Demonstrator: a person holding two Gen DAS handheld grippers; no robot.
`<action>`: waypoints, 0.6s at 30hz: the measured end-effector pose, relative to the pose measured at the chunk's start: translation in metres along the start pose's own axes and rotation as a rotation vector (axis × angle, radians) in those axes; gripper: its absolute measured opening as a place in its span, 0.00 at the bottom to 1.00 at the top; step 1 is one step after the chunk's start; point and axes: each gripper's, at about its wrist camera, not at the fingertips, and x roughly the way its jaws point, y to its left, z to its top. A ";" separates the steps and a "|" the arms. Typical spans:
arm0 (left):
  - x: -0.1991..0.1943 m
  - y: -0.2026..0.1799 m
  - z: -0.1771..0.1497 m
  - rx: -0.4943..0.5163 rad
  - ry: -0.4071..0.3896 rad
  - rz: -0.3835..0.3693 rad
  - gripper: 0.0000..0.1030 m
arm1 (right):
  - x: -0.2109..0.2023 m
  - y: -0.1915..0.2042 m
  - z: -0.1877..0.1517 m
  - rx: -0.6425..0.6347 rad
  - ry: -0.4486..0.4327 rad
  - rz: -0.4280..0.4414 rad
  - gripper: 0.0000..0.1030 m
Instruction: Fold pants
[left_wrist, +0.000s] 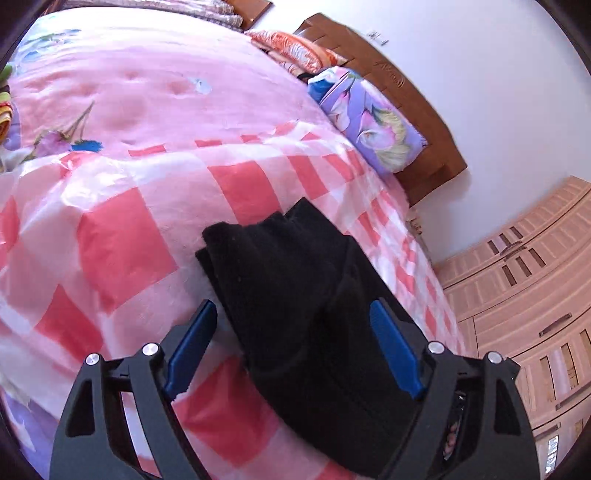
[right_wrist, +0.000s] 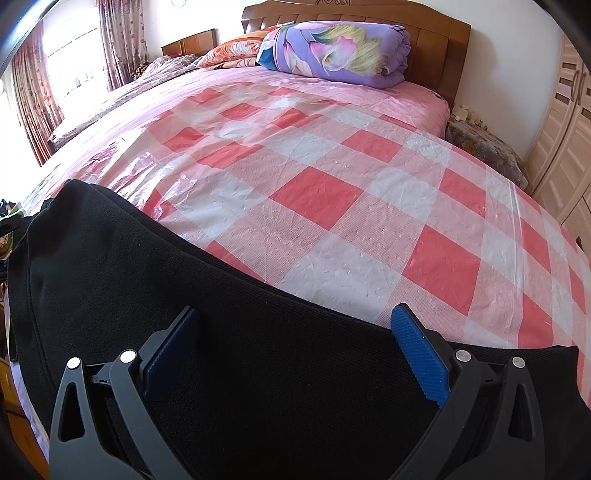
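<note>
left gripper (left_wrist: 293, 314): jaws spread wide, astride the folded end of the pants (left_wrist: 303, 295), gripping nothing | right gripper (right_wrist: 295, 325): jaws wide apart over the pants (right_wrist: 184, 280) | pants: black, lying on the checked sheet (right_wrist: 351, 192) near the bed's edge

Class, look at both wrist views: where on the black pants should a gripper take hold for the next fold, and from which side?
Probably the layered leg ends of the black pants, approached from the near bed edge: the open left gripper already straddles that narrow strip, thin enough for its jaws.
</note>
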 end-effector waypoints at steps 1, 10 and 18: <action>0.003 0.004 0.002 -0.003 0.007 0.000 0.81 | 0.000 0.000 0.000 0.000 0.000 0.000 0.96; 0.024 0.012 0.016 -0.010 -0.006 -0.018 0.27 | 0.000 0.000 0.000 0.001 0.000 0.001 0.96; -0.043 -0.066 -0.013 0.224 -0.224 0.007 0.14 | -0.003 -0.005 0.000 0.028 -0.024 0.039 0.96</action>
